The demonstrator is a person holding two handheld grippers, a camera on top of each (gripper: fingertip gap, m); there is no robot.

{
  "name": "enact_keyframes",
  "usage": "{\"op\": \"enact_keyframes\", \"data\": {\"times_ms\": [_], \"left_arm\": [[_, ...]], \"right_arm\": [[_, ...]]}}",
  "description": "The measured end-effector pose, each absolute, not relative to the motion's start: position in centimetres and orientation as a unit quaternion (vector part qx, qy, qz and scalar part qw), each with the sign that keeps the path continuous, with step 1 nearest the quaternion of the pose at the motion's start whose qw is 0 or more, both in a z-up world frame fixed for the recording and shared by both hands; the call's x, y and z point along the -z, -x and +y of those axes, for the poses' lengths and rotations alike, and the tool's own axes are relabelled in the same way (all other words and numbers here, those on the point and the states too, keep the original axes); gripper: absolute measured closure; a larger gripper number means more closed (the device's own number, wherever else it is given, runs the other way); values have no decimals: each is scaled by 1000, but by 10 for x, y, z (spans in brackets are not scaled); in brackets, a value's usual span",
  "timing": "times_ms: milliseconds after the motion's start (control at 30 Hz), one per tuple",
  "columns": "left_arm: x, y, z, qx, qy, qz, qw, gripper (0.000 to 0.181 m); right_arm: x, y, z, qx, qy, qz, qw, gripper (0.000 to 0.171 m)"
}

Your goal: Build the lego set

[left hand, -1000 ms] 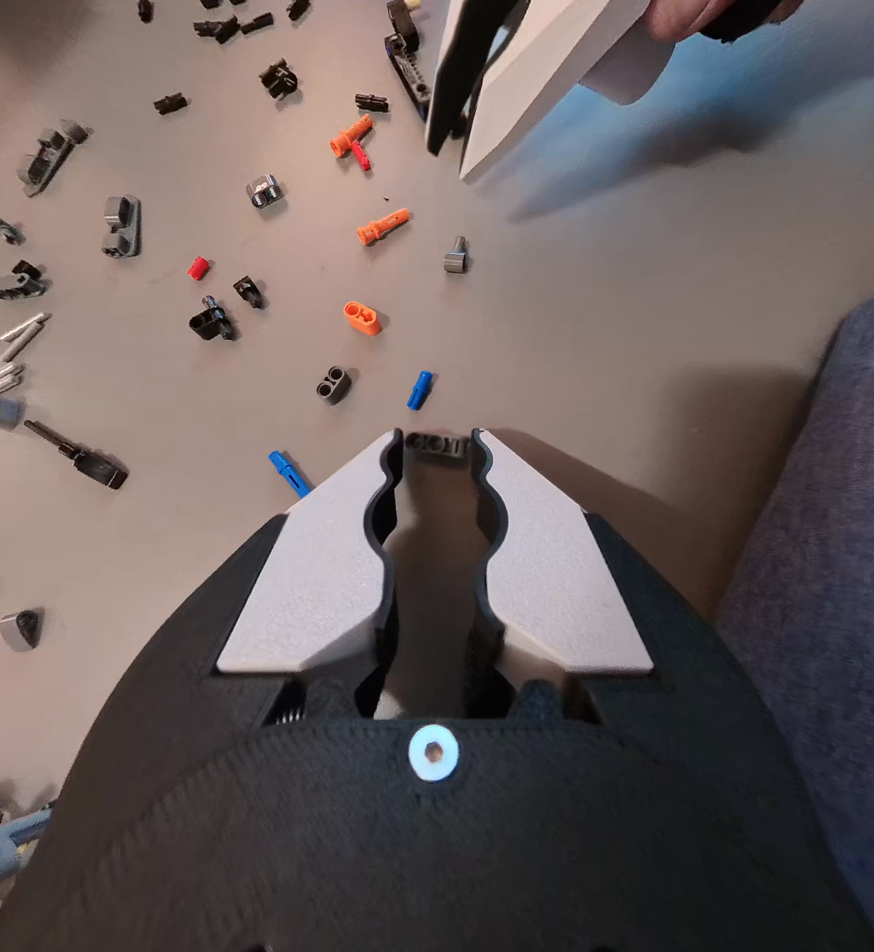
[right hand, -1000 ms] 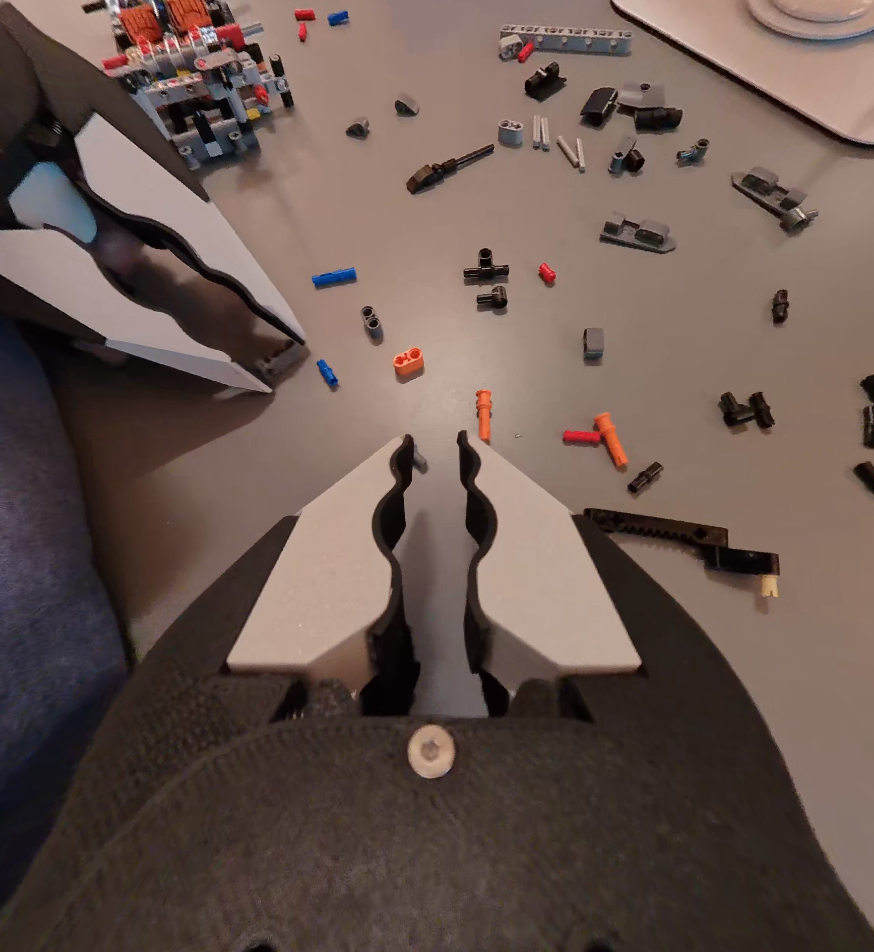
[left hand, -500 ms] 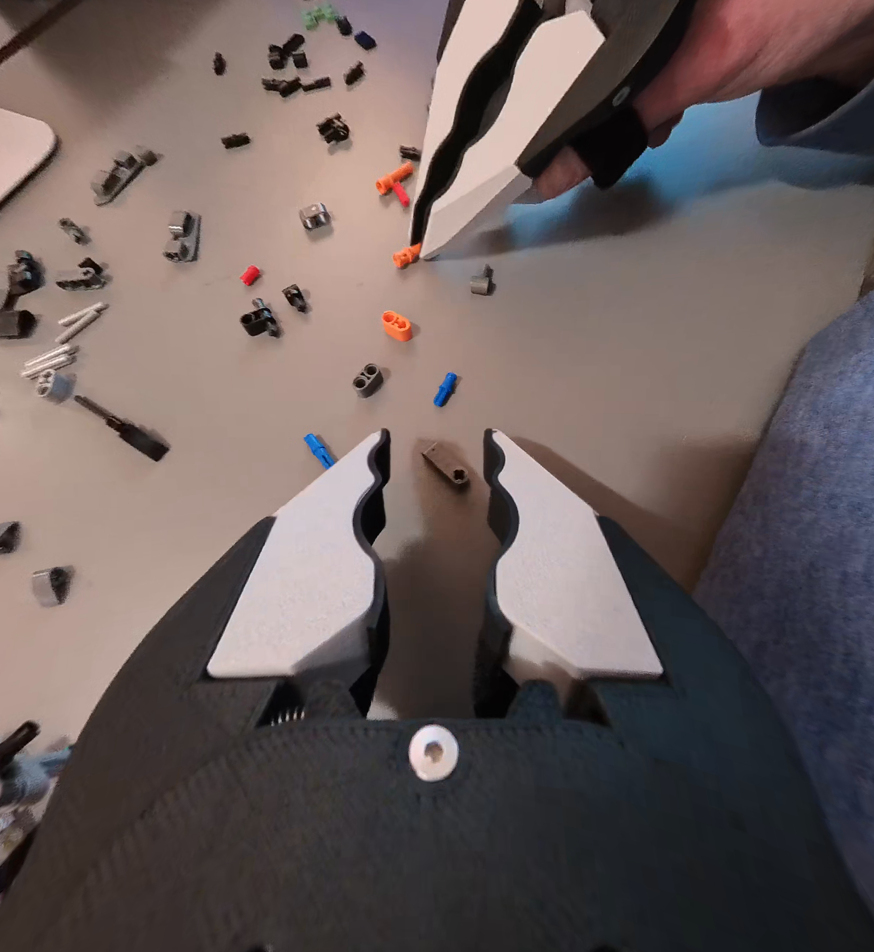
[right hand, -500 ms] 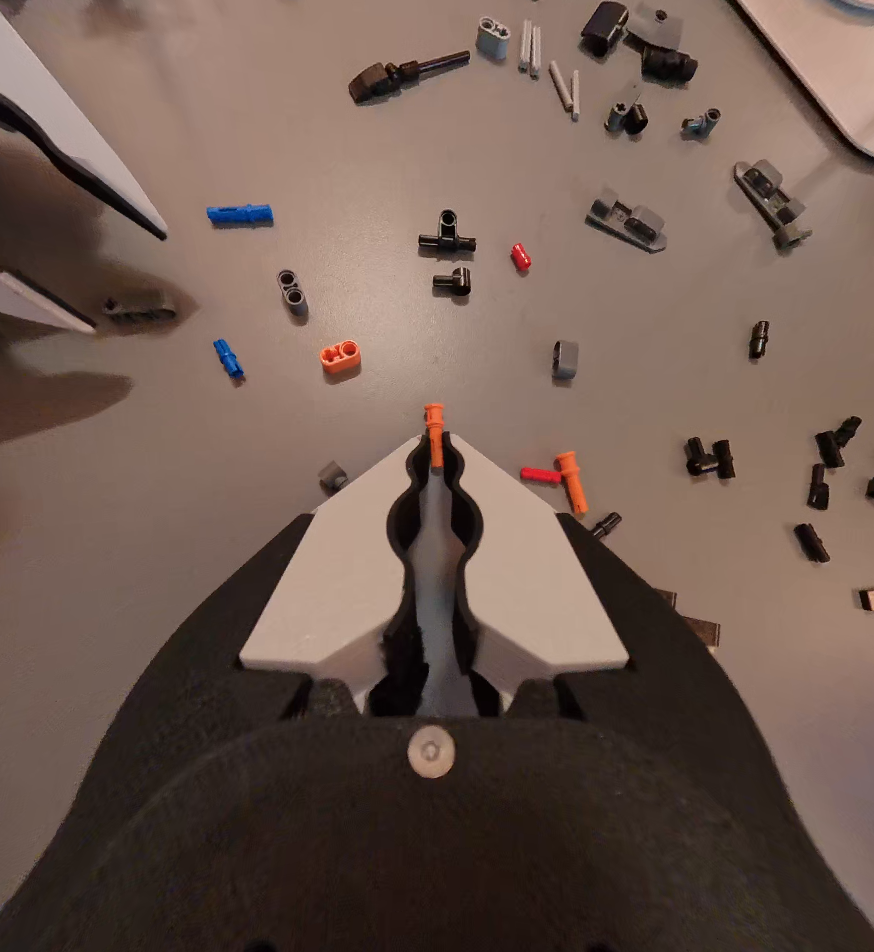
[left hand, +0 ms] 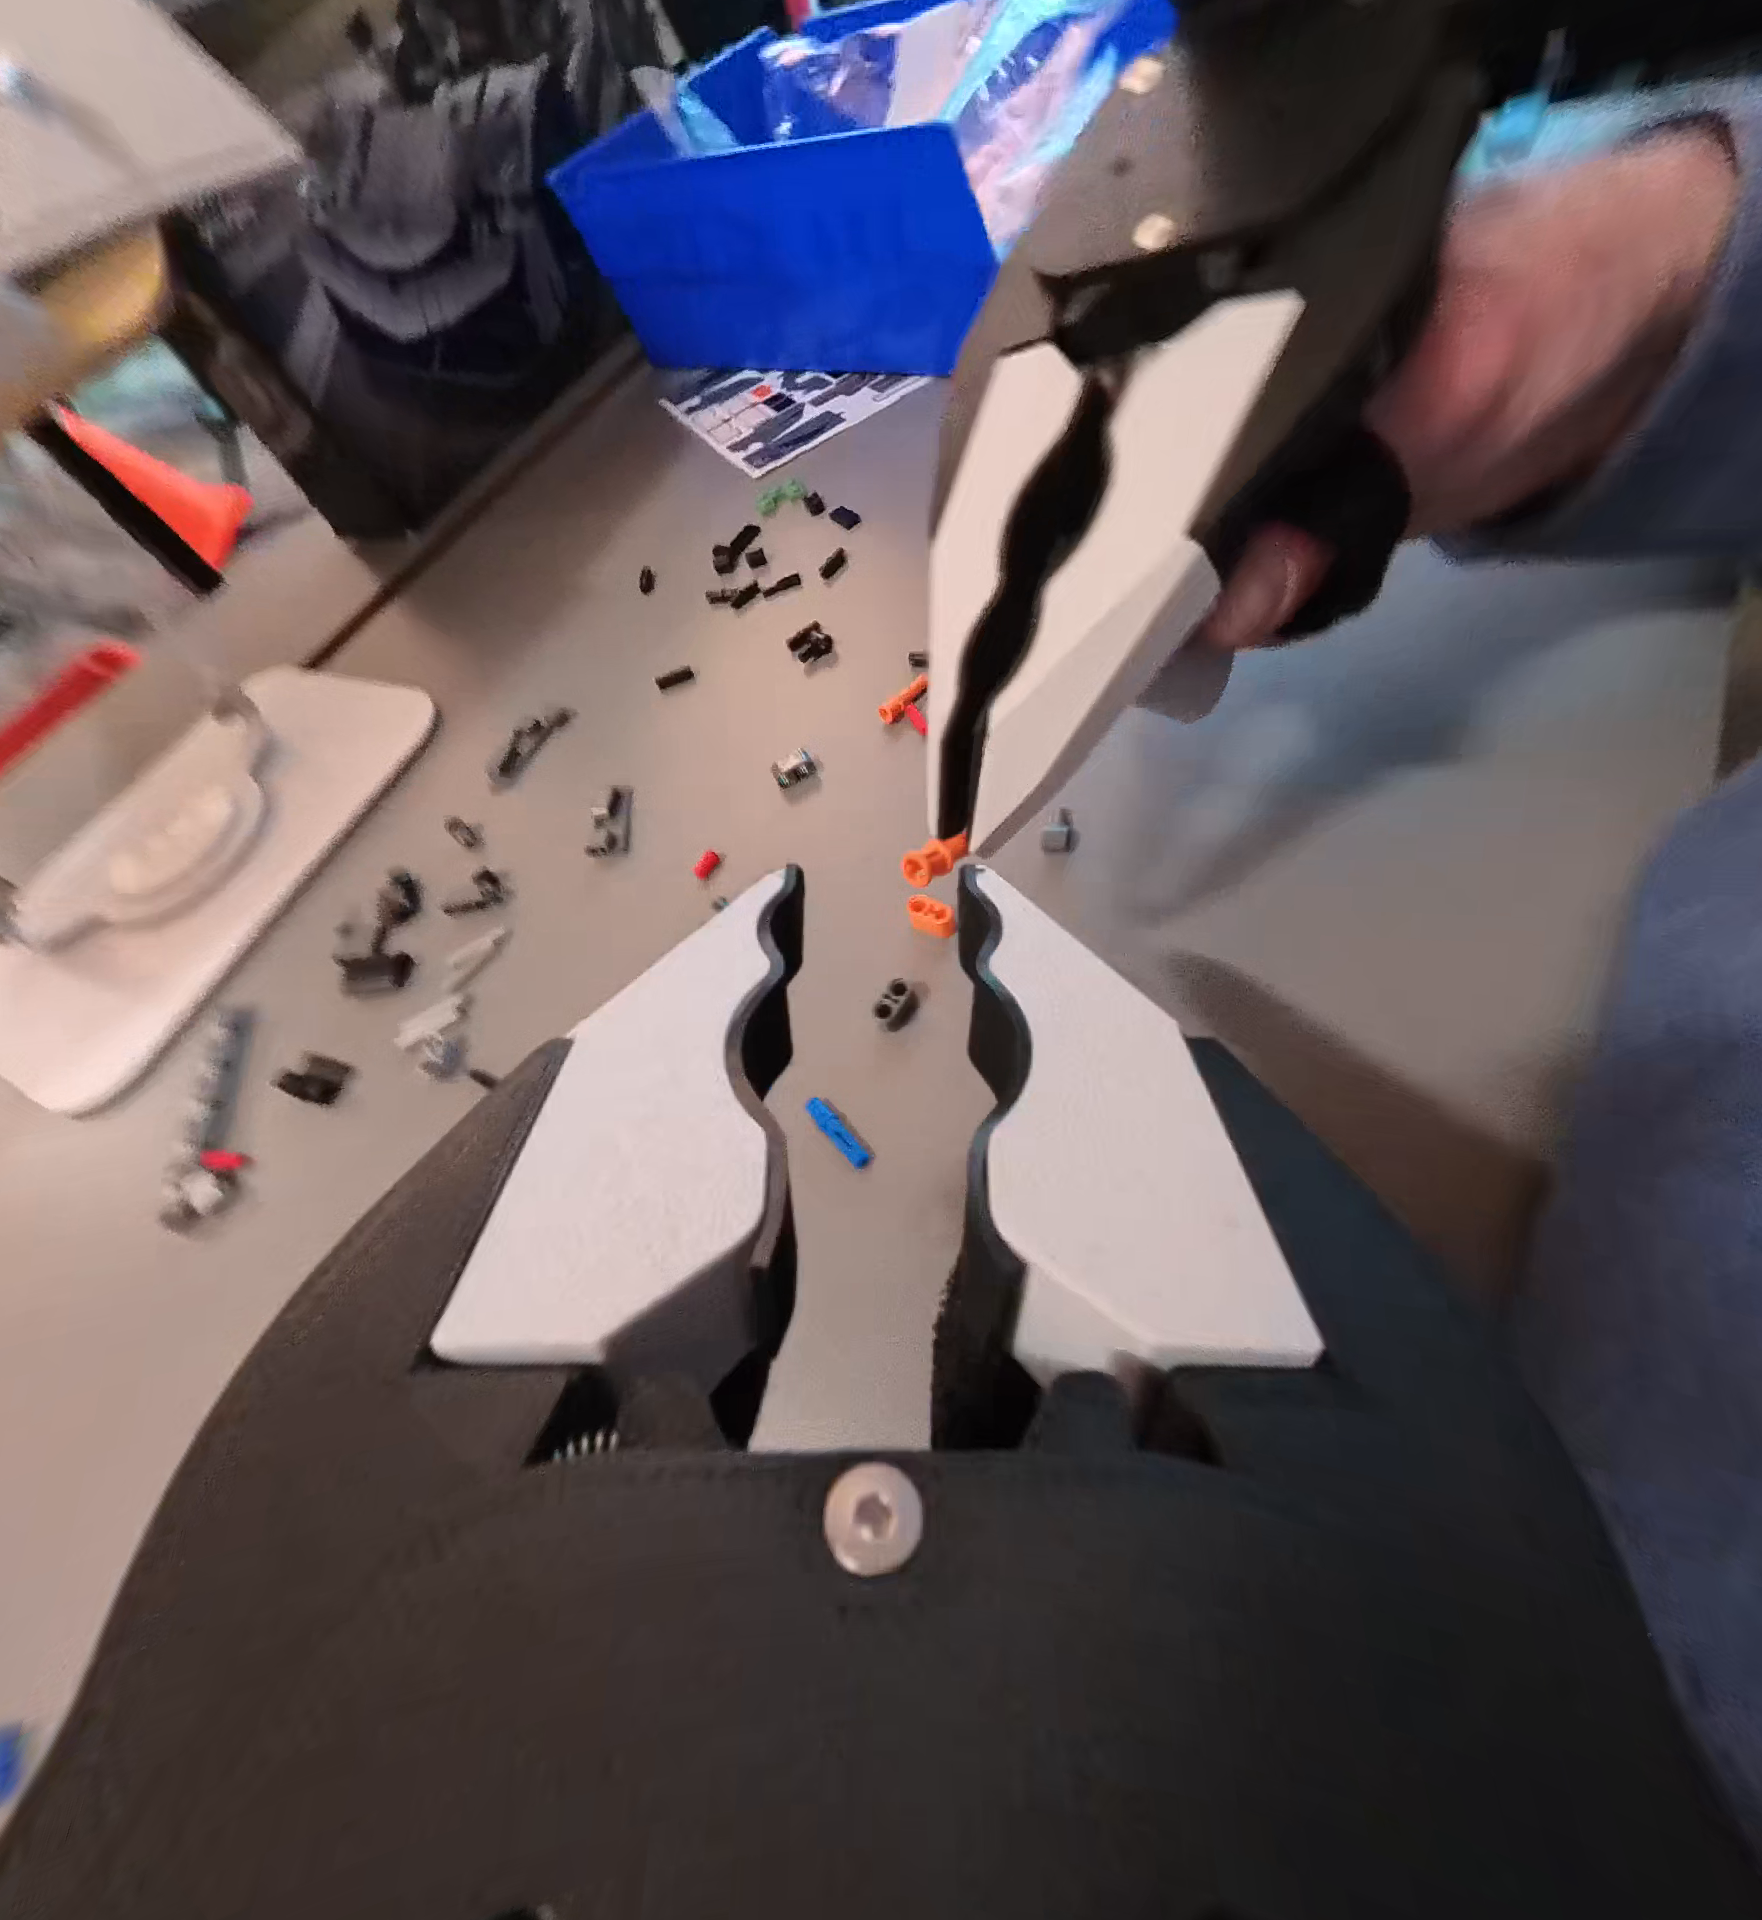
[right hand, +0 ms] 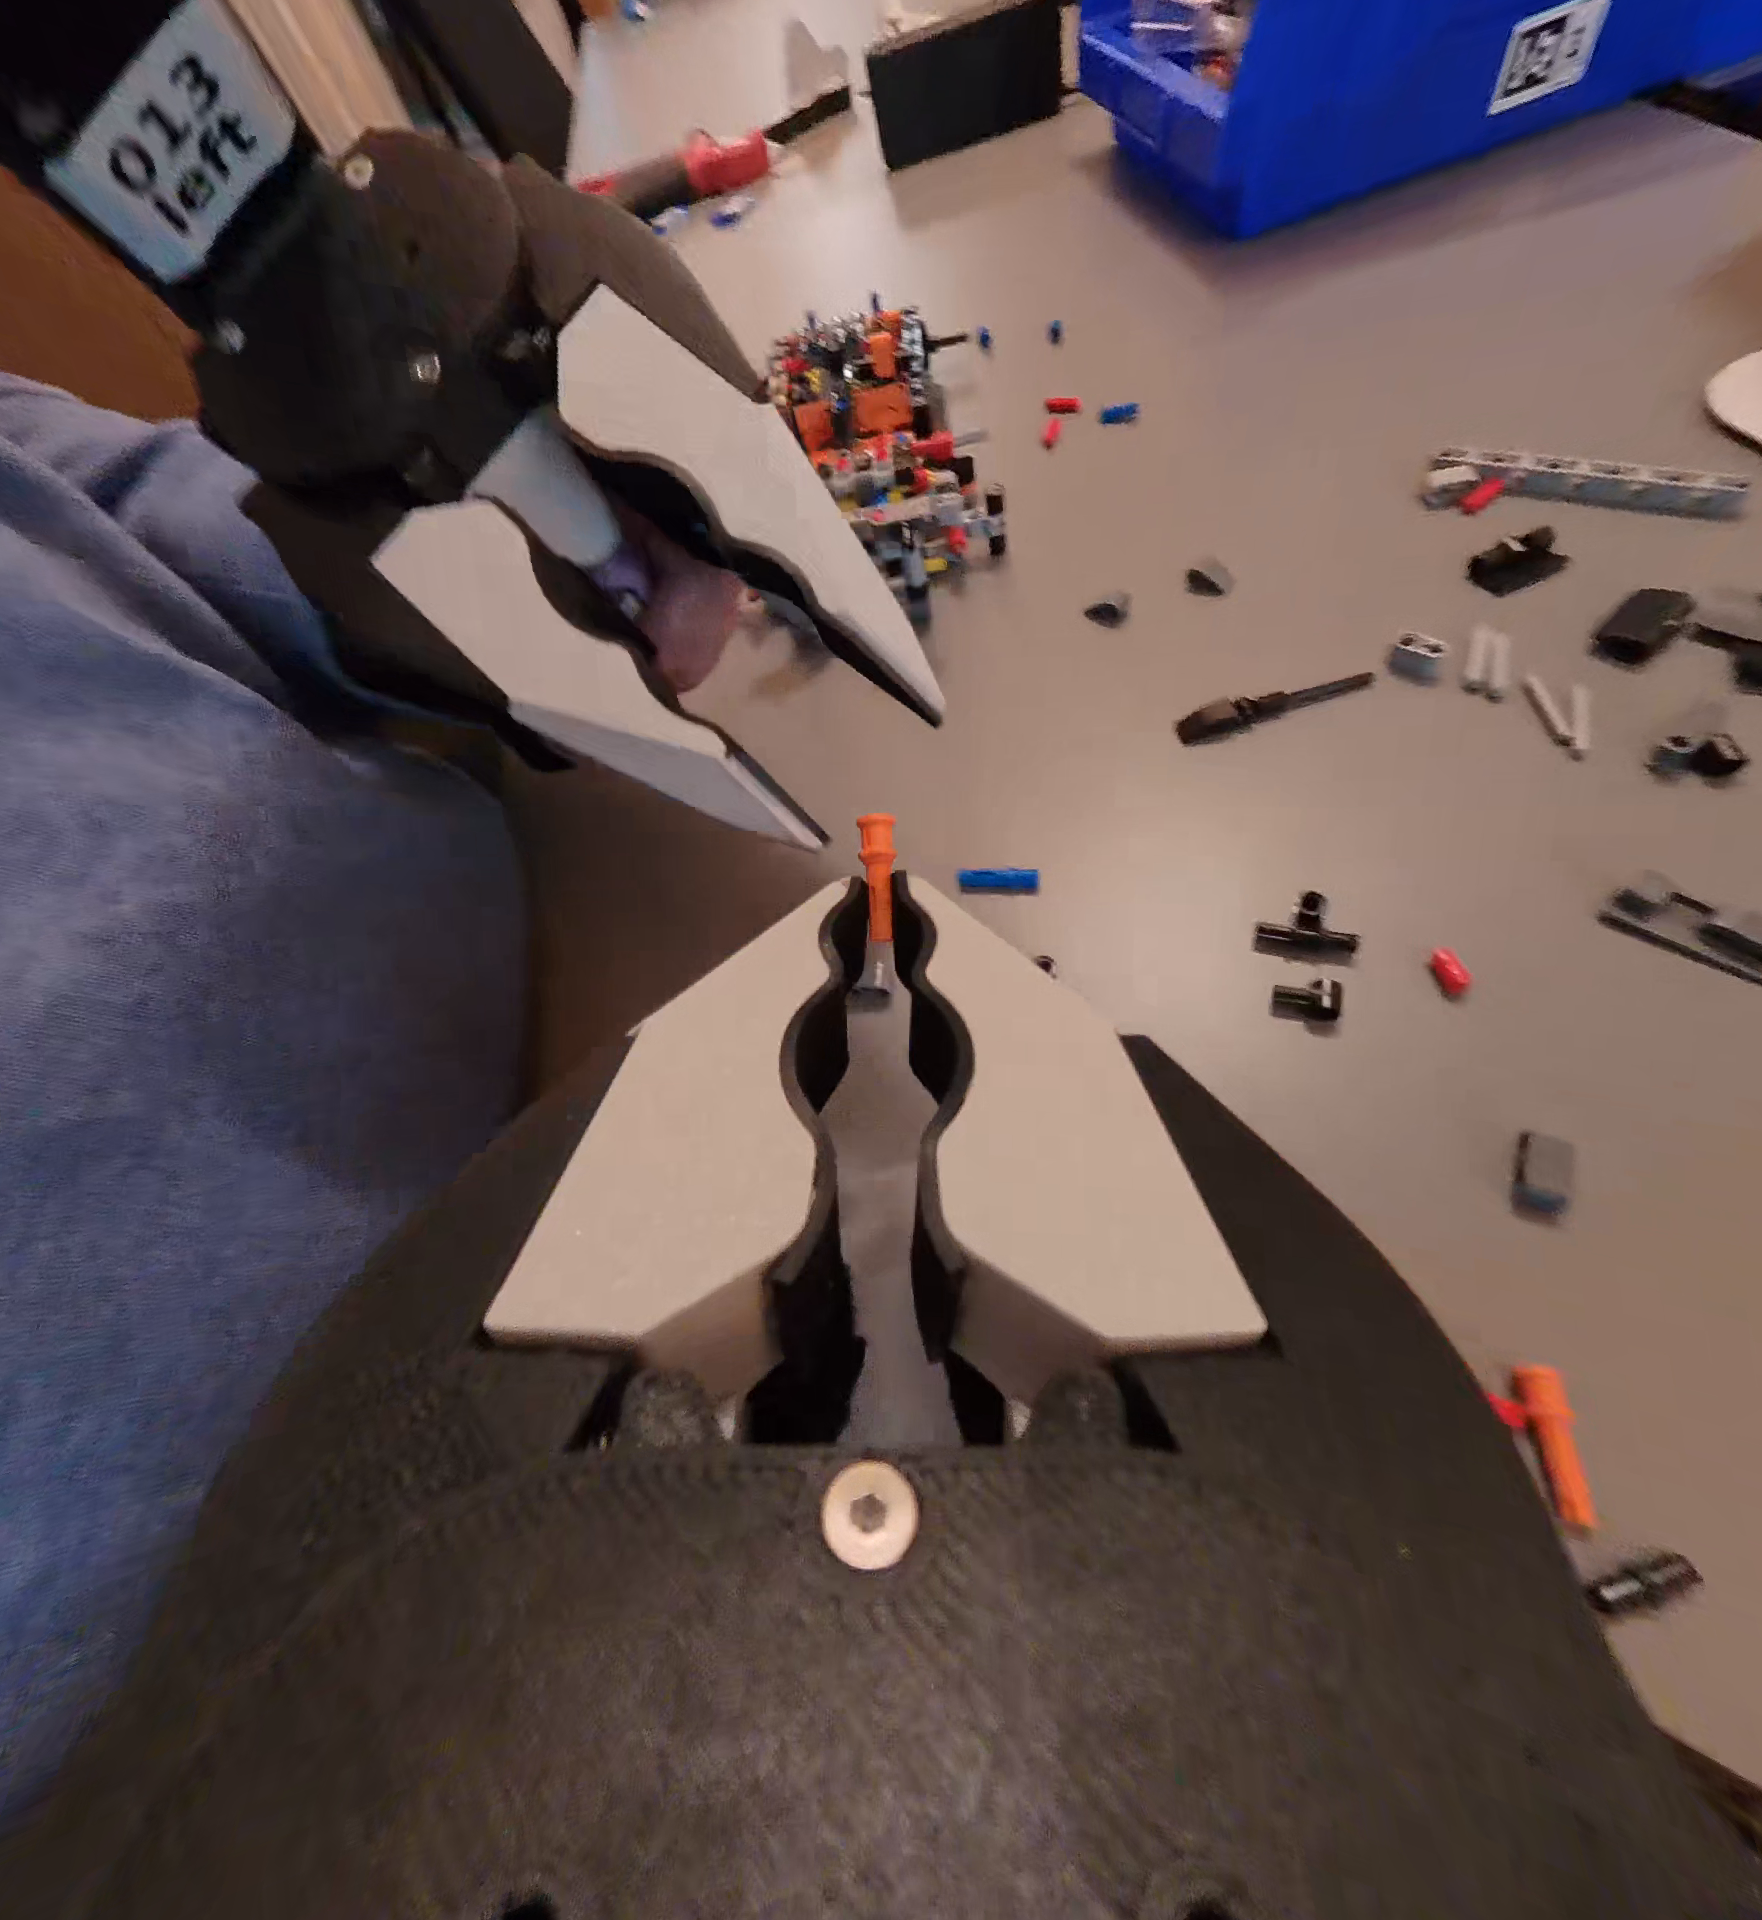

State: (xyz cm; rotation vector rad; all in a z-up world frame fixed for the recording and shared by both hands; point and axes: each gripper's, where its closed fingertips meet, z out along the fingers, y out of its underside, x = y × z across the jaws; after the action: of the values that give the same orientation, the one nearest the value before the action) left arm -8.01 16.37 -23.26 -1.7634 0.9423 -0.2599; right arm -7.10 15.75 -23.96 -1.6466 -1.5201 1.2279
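1. You're over a smooth grey surface (right hand: 1272,665) strewn w/ small plastic parts; a blue bin (right hand: 1396,114) sits at its far edge, a pale rounded mat (left hand: 264,831) off to one side, blurred room clutter behind.
2. Writing: a white tag on the left tool and a square code sticker on the bin, plus a printed sheet (left hand: 794,410) by the bin.
3. Right gripper (right hand: 877,883): fingers pinched nearly closed on an orange pin (right hand: 875,873), which sticks out past the tips, lifted off the surface.
4. Left gripper (left hand: 879,883): fingers spread apart, nothing between them; its tips are just beside the pin.
5. Fingers are matte grey wedges w/ wavy black inner edges, on grainy black bodies.
6. The half-built model (right hand: 887,436), a dense block of grey, orange & black bits, stands beyond the left tool.
7. Loose nearby: blue peg (left hand: 838,1132), orange two-hole link (left hand: 931,914), long grey holed beam (right hand: 1594,483).
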Motion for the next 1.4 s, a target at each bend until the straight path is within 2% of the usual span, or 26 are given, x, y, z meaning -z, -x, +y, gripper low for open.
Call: {"op": "enact_keyframes", "data": {"times_ms": [133, 233, 400, 467, 600, 833, 1033, 1133, 1400], "left_arm": [[231, 72, 158, 30, 688, 489, 535, 159], [228, 68, 157, 16, 674, 506, 537, 170], [227, 68, 156, 6, 666, 519, 536, 174], [226, 69, 159, 12, 676, 509, 532, 174], [222, 71, 163, 77, 710, 443, 542, 174], [200, 65, 164, 303, 717, 271, 566, 174], [192, 63, 164, 336, 705, 255, 570, 174], [187, 62, 164, 400, 695, 213, 559, 174], [178, 61, 165, 499, 665, 155, 534, 175]], "right_arm": [[231, 72, 151, -496, 606, -568, 254, 169], [228, 71, 150, -504, 603, -570, 241, 169], [227, 70, 151, -510, 603, -567, 234, 169], [227, 71, 158, -496, 609, -563, 256, 161], [218, 67, 167, -473, 608, -556, 312, 158], [198, 63, 164, -553, 587, -486, 335, 163], [189, 64, 163, -585, 574, -453, 350, 164], [180, 66, 162, -597, 556, -441, 373, 169], [166, 69, 163, -624, 527, -413, 403, 167]]}}
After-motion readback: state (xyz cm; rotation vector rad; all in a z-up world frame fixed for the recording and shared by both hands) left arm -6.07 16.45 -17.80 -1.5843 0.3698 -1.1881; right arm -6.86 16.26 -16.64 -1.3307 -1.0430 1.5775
